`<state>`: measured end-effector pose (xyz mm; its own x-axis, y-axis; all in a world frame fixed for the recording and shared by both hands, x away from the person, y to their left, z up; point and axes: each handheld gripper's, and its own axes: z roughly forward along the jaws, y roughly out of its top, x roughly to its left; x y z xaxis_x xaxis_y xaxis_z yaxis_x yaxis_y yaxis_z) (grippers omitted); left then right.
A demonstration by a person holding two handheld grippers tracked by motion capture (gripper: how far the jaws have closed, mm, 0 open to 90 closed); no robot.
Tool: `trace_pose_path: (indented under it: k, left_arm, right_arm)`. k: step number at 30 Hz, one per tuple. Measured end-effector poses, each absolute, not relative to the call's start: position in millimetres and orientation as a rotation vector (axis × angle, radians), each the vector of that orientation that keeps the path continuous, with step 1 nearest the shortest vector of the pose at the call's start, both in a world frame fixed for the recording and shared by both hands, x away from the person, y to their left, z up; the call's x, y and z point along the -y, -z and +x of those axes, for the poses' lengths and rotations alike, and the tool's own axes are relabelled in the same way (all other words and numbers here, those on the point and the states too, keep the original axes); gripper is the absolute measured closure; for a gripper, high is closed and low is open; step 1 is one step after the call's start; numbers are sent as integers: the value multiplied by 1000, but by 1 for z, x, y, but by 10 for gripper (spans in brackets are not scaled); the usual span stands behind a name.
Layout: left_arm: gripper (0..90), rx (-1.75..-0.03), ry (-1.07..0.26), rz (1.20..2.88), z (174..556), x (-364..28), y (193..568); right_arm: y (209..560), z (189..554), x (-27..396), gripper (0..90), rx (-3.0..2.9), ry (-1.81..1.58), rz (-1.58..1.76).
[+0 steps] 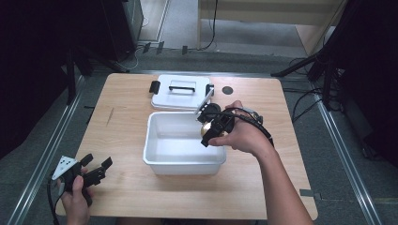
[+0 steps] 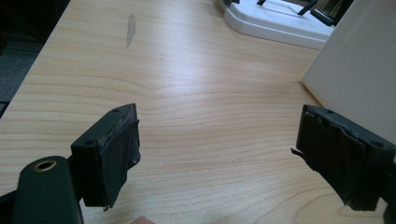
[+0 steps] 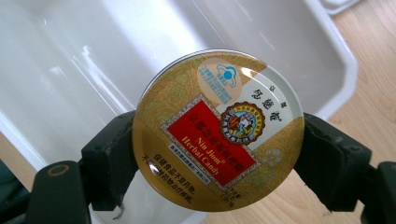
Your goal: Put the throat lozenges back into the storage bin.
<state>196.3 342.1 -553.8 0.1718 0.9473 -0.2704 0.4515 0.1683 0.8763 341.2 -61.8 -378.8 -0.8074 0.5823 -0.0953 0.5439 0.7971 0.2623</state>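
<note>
The right tool clamps a round gold candy tin between its jaws, held over the white tub's right rim. The left tool stands wide apart, holding nothing, above the desk beside the tub.

- Table: pale wood grain, rounded corners; seen close in the left gripper view.
- Streak: short grey mark on the table's left part, well apart from everything else; a grey smear in the left gripper view.
- Disc: small, dark, flat on the table near the far edge, just right of the lid.
- Floor: grey carpet all round.
- Rails: a metal strip on the floor at each side, left and right.
- Tape: dark scrap on the floor by the near right corner.
- Cables: black, loose on the floor at right.
- Stand leg: black, slanting, far right.
- Bench: pale wood, at the back.
</note>
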Motion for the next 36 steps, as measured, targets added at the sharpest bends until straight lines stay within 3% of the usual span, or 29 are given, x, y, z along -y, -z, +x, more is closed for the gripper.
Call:
trace_pose_path:
  k: [36]
  left_arm:
    - [140,-1439,-617,1443,196,-343,554]
  right_arm:
    - [438,346,42,207,-2898,-91,679]
